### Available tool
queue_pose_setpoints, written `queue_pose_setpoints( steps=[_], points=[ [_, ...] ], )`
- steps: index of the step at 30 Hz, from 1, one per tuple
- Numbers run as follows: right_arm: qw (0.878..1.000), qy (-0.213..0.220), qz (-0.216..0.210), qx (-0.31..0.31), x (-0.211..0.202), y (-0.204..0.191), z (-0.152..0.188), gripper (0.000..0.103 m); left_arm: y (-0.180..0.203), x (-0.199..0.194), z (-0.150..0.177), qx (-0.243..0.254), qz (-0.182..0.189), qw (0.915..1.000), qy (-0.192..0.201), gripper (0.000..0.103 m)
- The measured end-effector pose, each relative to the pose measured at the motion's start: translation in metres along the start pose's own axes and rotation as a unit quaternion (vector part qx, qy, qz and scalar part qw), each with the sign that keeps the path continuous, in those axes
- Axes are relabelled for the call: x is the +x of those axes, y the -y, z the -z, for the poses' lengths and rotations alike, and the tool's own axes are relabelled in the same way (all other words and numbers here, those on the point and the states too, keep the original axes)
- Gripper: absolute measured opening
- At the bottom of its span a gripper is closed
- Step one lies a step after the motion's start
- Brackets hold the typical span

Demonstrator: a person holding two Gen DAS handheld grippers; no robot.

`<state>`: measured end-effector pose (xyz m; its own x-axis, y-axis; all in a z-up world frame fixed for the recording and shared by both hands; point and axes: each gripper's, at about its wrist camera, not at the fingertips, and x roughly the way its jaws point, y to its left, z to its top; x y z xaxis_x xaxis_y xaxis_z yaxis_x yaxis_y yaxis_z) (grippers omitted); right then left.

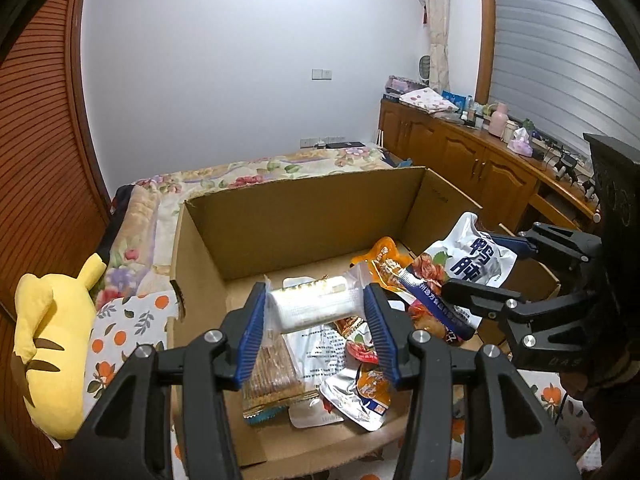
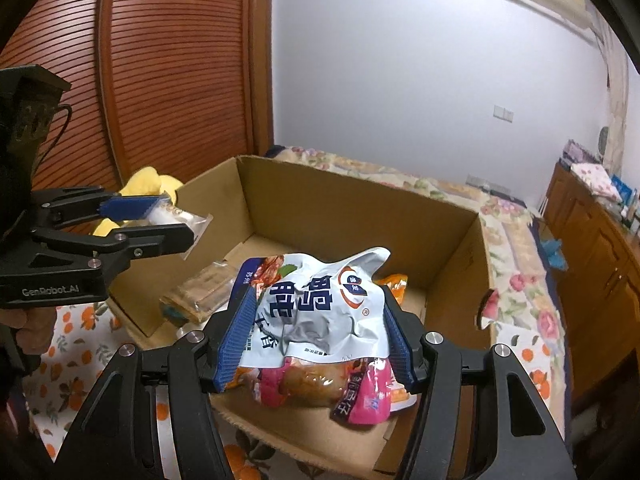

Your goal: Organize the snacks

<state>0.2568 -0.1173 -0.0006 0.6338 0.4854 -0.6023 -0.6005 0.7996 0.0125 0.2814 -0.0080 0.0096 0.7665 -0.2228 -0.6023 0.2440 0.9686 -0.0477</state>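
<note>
An open cardboard box (image 1: 288,224) stands on the bed and holds several snack packets. My left gripper (image 1: 316,312) is shut on a clear-wrapped white snack pack (image 1: 316,306) and holds it above the box; it also shows in the right wrist view (image 2: 168,216). My right gripper (image 2: 316,336) is shut on a white and blue snack bag (image 2: 320,312) above the box's near side; this bag shows in the left wrist view (image 1: 476,256). A cracker pack (image 1: 272,368) and orange packets (image 1: 384,260) lie in the box. A pink packet (image 2: 316,388) lies under the bag.
A yellow plush toy (image 1: 52,344) lies left of the box on an orange-print cloth (image 1: 120,328). A floral quilt (image 1: 248,172) covers the bed behind. A wooden cabinet (image 1: 472,156) with clutter runs along the right. A wooden wardrobe (image 1: 36,160) stands on the left.
</note>
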Motion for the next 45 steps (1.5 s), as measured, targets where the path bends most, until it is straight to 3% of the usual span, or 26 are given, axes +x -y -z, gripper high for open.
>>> queue_pose_setpoints(
  steps=[9,13,29,37,45],
  points=[
    [1.0,-0.002,0.006,0.021,0.003,0.009,-0.001,0.062,0.002,-0.001,0.003,-0.001,-0.007,1.0,0.005,0.061],
    [1.0,0.006,0.005,0.029,-0.006,0.009,0.002,0.062,0.006,-0.009,0.009,0.002,-0.009,0.9999,0.007,0.061],
    [0.996,0.059,0.045,0.043,-0.071,-0.01,0.021,0.072,0.032,-0.082,0.023,0.021,-0.02,0.9985,0.048,0.066],
    [0.993,0.091,0.06,0.047,-0.108,-0.019,0.025,0.077,0.04,-0.121,0.03,0.022,-0.029,0.9965,0.076,0.074],
    [0.99,0.103,0.089,0.049,-0.139,-0.032,0.038,0.084,0.046,-0.14,0.041,0.017,-0.025,0.9964,0.079,0.074]
  ],
)
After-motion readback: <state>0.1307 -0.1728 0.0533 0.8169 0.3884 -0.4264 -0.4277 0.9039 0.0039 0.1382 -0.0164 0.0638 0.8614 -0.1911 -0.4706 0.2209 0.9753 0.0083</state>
